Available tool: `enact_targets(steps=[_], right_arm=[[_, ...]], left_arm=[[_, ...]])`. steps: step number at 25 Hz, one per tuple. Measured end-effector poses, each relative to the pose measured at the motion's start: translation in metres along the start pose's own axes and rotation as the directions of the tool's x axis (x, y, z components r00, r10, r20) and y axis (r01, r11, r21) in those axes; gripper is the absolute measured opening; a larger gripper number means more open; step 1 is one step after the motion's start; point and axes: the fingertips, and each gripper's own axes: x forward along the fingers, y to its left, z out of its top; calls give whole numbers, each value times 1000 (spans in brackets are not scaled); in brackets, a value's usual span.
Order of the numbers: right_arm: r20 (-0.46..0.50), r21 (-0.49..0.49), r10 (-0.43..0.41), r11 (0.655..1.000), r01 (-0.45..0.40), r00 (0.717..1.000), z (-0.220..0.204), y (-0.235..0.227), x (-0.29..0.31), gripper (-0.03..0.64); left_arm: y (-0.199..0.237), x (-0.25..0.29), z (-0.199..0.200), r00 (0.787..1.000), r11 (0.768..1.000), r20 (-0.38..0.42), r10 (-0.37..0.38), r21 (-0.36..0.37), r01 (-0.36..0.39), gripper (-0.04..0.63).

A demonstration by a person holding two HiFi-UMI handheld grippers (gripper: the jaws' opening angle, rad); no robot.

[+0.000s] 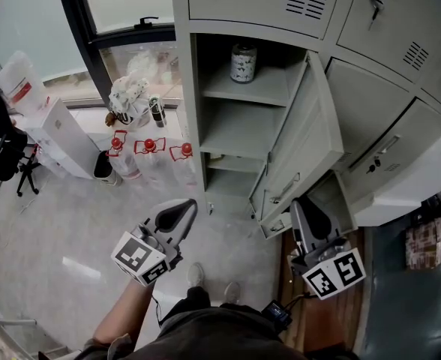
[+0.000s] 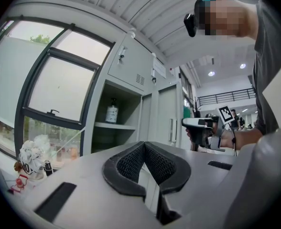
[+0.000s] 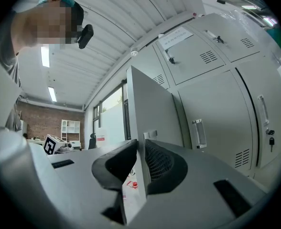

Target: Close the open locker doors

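A grey locker [image 1: 235, 118] stands open, with shelves and a bottle [image 1: 243, 62] on its top shelf. Its tall door [image 1: 303, 133] swings out toward me. My right gripper [image 1: 301, 205] is at the door's low free edge. In the right gripper view the door [image 3: 150, 109] stands edge-on and its thin edge runs down between the closed pads of the right gripper [image 3: 140, 144]. My left gripper [image 1: 189, 205] hangs in front of the open compartment, apart from it. In the left gripper view the left gripper [image 2: 143, 147] has its tips together with nothing between them.
Closed lockers [image 1: 385, 96] fill the right side. Several red-capped bottles [image 1: 149, 156] stand on the floor by the window, with a white box [image 1: 55, 133] to their left. My shoes [image 1: 196, 274] are below the open locker. A wooden board [image 1: 292, 272] lies at the right.
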Motion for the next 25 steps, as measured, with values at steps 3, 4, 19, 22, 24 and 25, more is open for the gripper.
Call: enact_targets(steps=[3, 4, 19, 22, 24, 25], right_arm=[[-3, -2, 10, 1000, -10, 1000, -2, 10, 10, 15], [-3, -2, 12, 1000, -12, 1000, -2, 13, 14, 15], [-12, 17, 52, 998, -52, 999, -10, 47, 59, 15], [-10, 22, 60, 998, -59, 998, -10, 50, 66, 15], [-10, 23, 64, 998, -64, 998, -11, 52, 70, 15], [-10, 22, 67, 998, -67, 998, -11, 53, 72, 15]], left_arm=[[9, -4, 2, 1000, 1000, 1, 5, 1, -5, 11], [12, -6, 2, 1000, 1000, 0, 7, 1, -7, 11], [41, -16, 1, 1000, 1000, -13, 10, -3, -10, 12], [46, -17, 0, 1000, 1000, -16, 13, -4, -13, 11], [48, -18, 0, 1000, 1000, -18, 13, -4, -13, 11], [50, -18, 0, 1000, 1000, -18, 13, -4, -13, 11]])
